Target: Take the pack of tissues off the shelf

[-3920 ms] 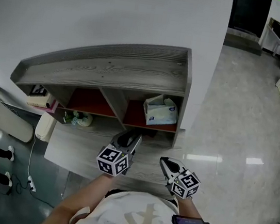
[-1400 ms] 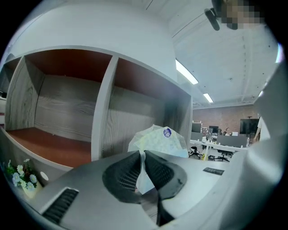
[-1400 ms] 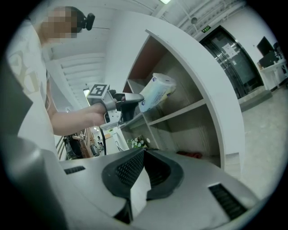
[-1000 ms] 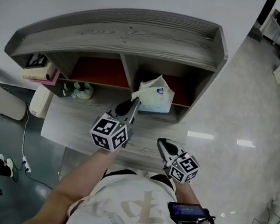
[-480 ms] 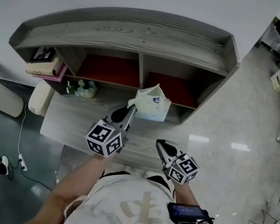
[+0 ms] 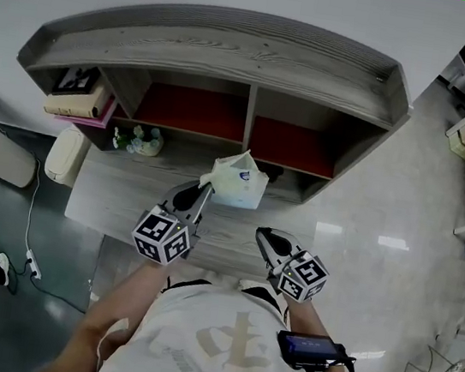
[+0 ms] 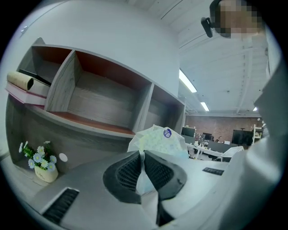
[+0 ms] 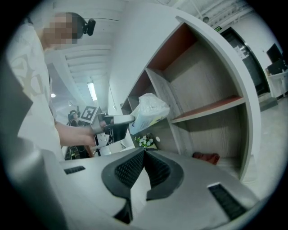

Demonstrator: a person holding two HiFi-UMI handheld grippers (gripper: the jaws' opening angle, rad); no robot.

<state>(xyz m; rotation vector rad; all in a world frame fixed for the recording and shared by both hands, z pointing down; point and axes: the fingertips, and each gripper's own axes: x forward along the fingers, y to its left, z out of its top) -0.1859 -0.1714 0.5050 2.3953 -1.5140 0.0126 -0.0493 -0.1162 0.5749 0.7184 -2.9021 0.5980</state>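
The pack of tissues [image 6: 236,180] is a soft white and pale-blue plastic pack with a blue sticker [image 7: 167,132]. It hangs in the air in front of the grey shelf unit [image 6: 227,46], outside its right compartment [image 6: 293,147], over the lower board. My left gripper [image 6: 203,189] is shut on the pack's thin plastic edge; in the left gripper view the film [image 7: 143,179] is pinched between the jaws. My right gripper [image 6: 262,234] is shut and empty, lower and to the right. The right gripper view shows the pack [image 8: 148,111] held in front of the compartments.
Both red-floored compartments [image 6: 190,111] stand empty. A small pot of flowers [image 6: 142,139] sits on the lower board at the left, with books [image 6: 76,101] beyond it. A dark red cloth [image 8: 205,157] lies on the lower board at the right. Shiny floor [image 6: 406,241] to the right.
The left gripper has drawn the tissue pack out of the right compartment and toward me, over the lower board. The right gripper has stayed in place, shut.
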